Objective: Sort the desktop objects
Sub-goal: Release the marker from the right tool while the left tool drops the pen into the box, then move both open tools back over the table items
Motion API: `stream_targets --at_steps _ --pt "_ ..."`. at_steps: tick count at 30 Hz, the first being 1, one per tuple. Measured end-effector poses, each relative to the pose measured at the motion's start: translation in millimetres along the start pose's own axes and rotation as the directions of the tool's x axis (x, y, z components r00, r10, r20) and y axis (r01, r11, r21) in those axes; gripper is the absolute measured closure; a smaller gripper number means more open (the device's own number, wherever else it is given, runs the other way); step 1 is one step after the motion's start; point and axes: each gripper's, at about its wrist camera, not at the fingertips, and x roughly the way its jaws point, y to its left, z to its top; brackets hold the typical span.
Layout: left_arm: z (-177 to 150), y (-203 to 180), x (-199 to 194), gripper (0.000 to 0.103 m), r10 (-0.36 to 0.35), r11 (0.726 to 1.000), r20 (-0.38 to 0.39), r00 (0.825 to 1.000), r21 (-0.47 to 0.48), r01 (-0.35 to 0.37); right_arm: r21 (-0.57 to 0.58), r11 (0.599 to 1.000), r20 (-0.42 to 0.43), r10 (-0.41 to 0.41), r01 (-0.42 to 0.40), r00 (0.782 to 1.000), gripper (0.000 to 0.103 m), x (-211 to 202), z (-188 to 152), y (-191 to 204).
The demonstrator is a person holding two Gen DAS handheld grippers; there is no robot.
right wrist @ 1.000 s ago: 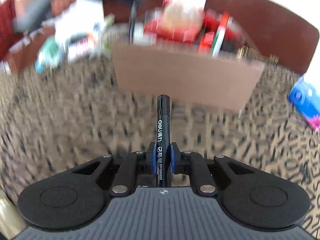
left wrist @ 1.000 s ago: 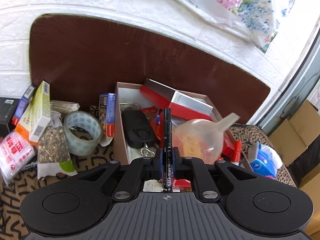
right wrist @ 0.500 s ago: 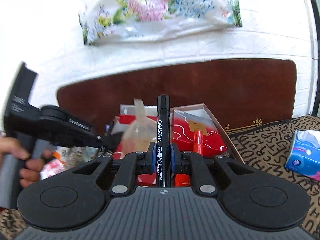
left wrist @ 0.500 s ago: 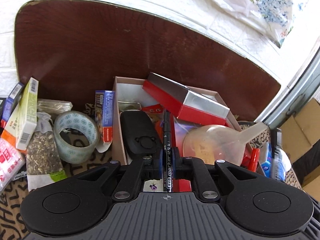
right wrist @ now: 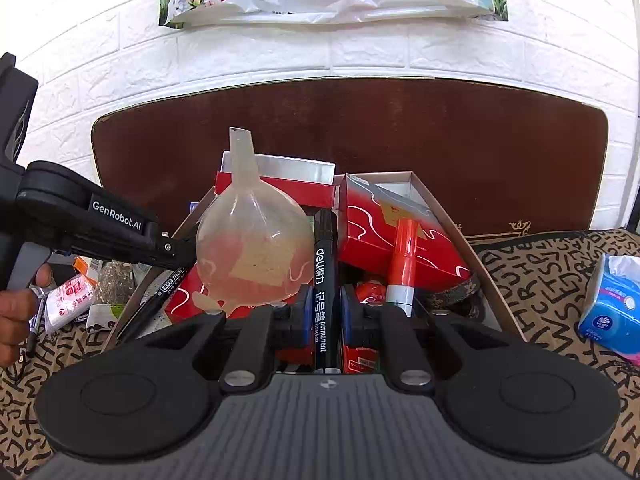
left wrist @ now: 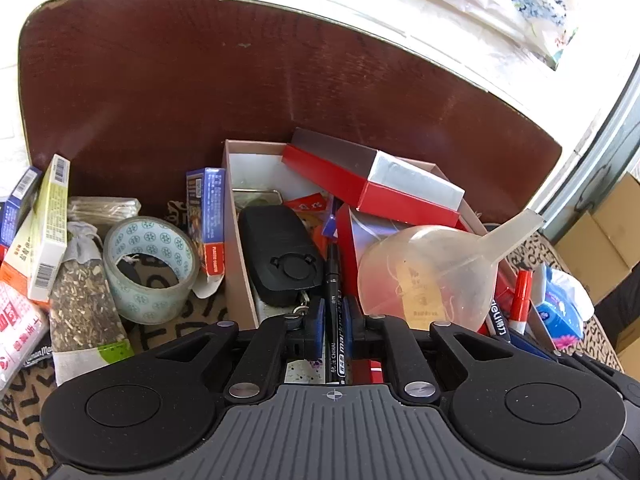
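Observation:
My left gripper (left wrist: 333, 316) is shut on a thin black marker (left wrist: 333, 280), held low over the open cardboard box (left wrist: 234, 216). My right gripper (right wrist: 325, 312) is shut on a thick black Deli permanent marker (right wrist: 325, 256), also over the box (right wrist: 436, 204). The left gripper shows in the right wrist view (right wrist: 176, 252) at the box's left side, its marker (right wrist: 160, 292) sloping down. The box holds a clear plastic funnel (left wrist: 432, 268), red boxes (left wrist: 372, 184), a black case (left wrist: 280, 256) and a red marker (right wrist: 404, 260).
Left of the box lie a tape roll (left wrist: 150, 268), a herb sachet (left wrist: 82, 312), a blue carton (left wrist: 208, 216) and small packets (left wrist: 48, 220). A blue tissue pack (right wrist: 612, 304) lies right of the box on the letter-print cloth (right wrist: 540, 280). A brown headboard (left wrist: 240, 92) stands behind.
The right gripper swung from facing the box's front to above the box and has moved closer. The left gripper lowered further into the box with its marker.

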Motion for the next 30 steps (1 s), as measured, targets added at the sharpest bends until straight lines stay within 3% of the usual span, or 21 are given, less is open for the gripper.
stream_targets --at_steps 4,5,6,8,9,10,12,14,16,19,24,30 --pt "-1 0 -8 0.058 0.013 1.0 0.02 1.0 -0.006 -0.013 -0.017 1.0 -0.014 -0.011 0.01 1.0 0.086 3 1 3" --pt "-2 1 -12 0.041 0.026 1.0 0.032 0.999 0.001 -0.026 -0.024 1.0 -0.003 -0.013 0.013 1.0 0.08 0 0 4" --pt "-3 2 -18 0.022 0.042 0.999 0.053 0.998 0.005 -0.042 -0.031 0.999 0.015 -0.017 0.017 1.0 0.057 -5 -1 5" --pt "-7 4 -29 0.005 0.064 0.998 0.101 0.993 -0.002 -0.064 -0.04 0.998 0.059 -0.039 0.042 0.997 0.039 -16 -3 7" --pt "-9 6 -36 0.001 0.062 0.998 0.121 0.991 -0.008 -0.062 -0.047 0.998 0.084 -0.046 0.05 0.995 0.035 -23 -4 8" --pt "-11 7 -42 0.0 0.057 0.998 0.132 0.99 -0.014 -0.056 -0.051 0.998 0.101 -0.038 0.044 0.994 0.031 -29 -4 9" --pt "-16 8 -52 0.0 0.044 0.999 0.125 0.991 -0.011 -0.043 -0.037 0.999 0.123 -0.035 0.039 0.992 0.008 -41 -4 11" --pt "-24 7 -60 0.0 0.057 0.998 0.097 0.994 0.008 -0.058 -0.032 0.998 0.154 -0.044 0.05 0.987 0.001 -53 -7 18" --pt "-34 6 -66 0.0 0.102 0.994 0.066 0.993 0.03 -0.104 -0.046 0.998 0.165 -0.033 0.041 0.986 0.001 -64 -8 27" --pt "-54 9 -79 0.0 0.169 0.985 0.087 0.982 0.03 -0.173 -0.059 0.998 0.154 0.008 0.001 0.988 0.0 -77 -11 44" --pt "-85 23 -108 0.0 0.195 0.981 0.111 0.975 -0.015 -0.194 -0.109 0.992 0.134 0.072 -0.057 0.988 0.0 -96 -21 76" --pt "-111 39 -146 0.0 0.26 0.966 0.149 0.954 -0.026 -0.259 -0.132 0.986 0.121 0.117 -0.101 0.986 0.0 -115 -31 109"
